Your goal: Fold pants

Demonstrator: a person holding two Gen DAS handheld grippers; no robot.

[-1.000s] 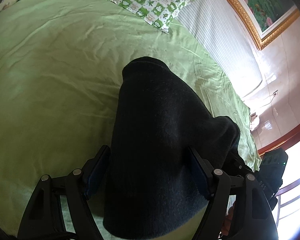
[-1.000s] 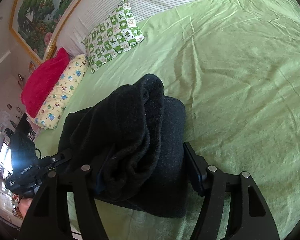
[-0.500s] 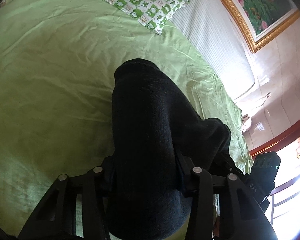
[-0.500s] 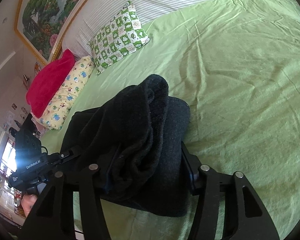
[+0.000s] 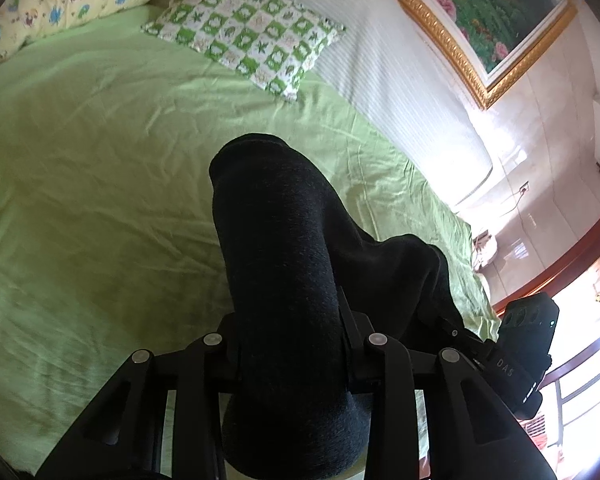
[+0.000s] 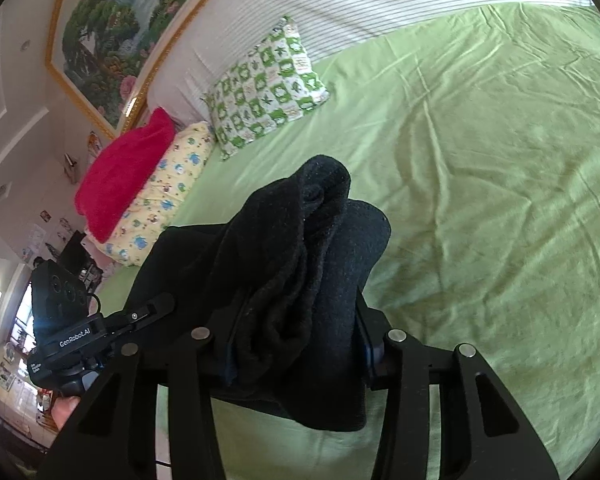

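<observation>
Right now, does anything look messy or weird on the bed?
Only the black pants. They sit in a lumpy, uneven bundle, thick folds bunched up instead of lying flat. Both the left gripper and right gripper have their jaws shut on them. The pillows look tidy on the green sheet.

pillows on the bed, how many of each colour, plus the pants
green-and-white checked pillow: 1
yellow printed pillow: 1
red pillow: 1
black pants: 1
total: 4
</observation>
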